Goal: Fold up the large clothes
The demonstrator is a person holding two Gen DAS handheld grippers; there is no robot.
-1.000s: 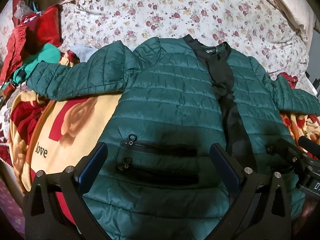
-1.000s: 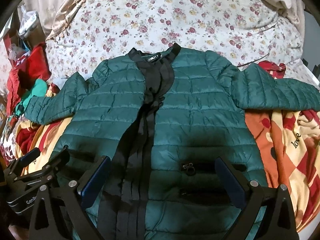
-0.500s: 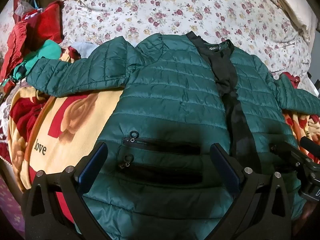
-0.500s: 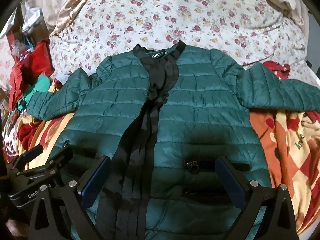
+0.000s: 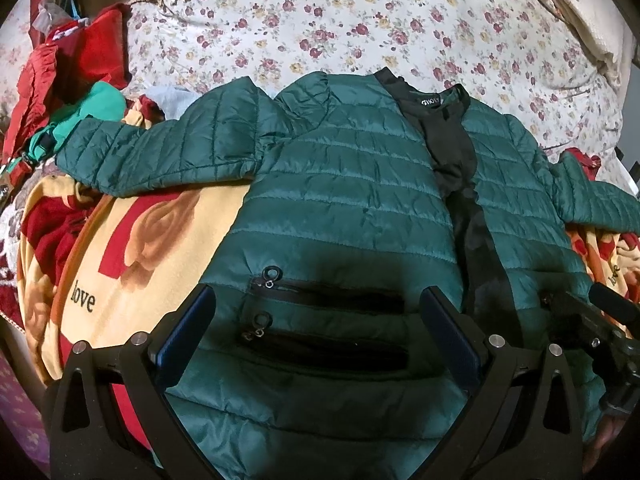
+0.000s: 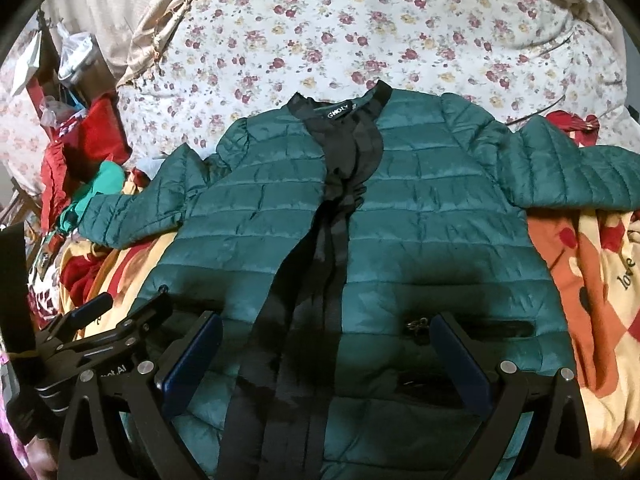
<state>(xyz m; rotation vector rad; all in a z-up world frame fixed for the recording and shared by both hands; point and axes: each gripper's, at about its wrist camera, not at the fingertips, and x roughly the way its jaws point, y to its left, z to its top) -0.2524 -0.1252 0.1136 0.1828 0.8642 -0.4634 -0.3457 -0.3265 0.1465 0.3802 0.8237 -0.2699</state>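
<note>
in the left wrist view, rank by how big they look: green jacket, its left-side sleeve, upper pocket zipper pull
1. green jacket
2. sleeve, one part of the jacket
3. upper pocket zipper pull, tiny even though it lies nearer the camera

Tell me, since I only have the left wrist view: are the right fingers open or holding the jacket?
Observer: Open. The right gripper is over the jacket hem, its fingers empty.
Operator: Any pocket on that side?
Observer: Yes, a zip pocket just ahead of that gripper.
Operator: And the sleeve there?
Observer: The sleeve is stretched straight out sideways, partly over the blanket; its cuff runs out of frame.
</note>
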